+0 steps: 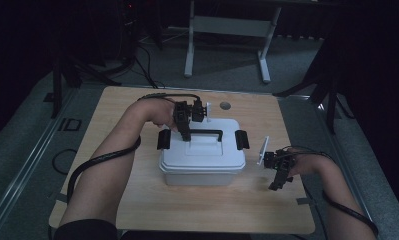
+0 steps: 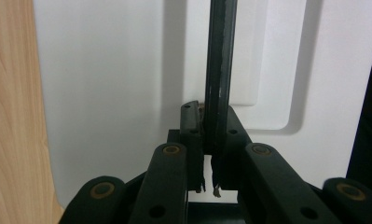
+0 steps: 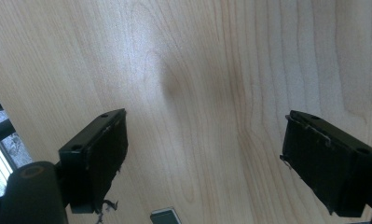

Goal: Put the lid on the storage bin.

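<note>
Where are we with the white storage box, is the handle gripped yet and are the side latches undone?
Done: the left gripper is shut on the black handle atop the white box. In hand: that grip, with the box sitting on the wooden table. The right gripper hangs open over bare tabletop. Left: any lift or opening; the side latches look folded against the lid.

In the left gripper view the black handle (image 2: 219,60) runs out past the top edge, and the fingers (image 2: 191,135) closed on it cover its lower stretch. The white lid (image 2: 104,93) is cut off at top and right. In the high view the left forearm (image 1: 112,165) hides the table (image 1: 267,210) beneath it.
</note>
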A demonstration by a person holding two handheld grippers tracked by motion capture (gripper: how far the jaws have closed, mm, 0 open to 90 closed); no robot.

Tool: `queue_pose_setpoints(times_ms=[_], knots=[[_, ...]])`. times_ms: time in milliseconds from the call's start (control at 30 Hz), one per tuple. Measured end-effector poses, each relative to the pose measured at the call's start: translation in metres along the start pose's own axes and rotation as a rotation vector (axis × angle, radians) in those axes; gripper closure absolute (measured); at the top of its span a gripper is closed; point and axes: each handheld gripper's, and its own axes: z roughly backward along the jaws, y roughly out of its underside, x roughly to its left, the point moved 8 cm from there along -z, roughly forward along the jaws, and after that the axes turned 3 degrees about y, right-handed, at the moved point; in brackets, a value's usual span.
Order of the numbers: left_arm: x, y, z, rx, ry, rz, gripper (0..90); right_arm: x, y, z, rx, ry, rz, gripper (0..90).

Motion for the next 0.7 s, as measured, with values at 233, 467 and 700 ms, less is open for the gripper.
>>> queue_pose_setpoints(times_ms=[233, 467, 700], knots=[[-0.002, 0.005, -0.004, 0.03, 0.0, 0.007, 83.3, 0.0, -0.001, 0.0, -0.007, 0.0, -0.004, 13.8], [0.0, 0.007, -0.011, 0.021, 0.007, 0.012, 83.2, 0.0, -0.003, -0.001, -0.006, 0.0, 0.001, 13.8], [-0.001, 0.008, -0.011, 0.003, 0.001, 0.026, 81.7, 0.0, -0.007, 0.0, -0.022, 0.0, 0.002, 13.8]])
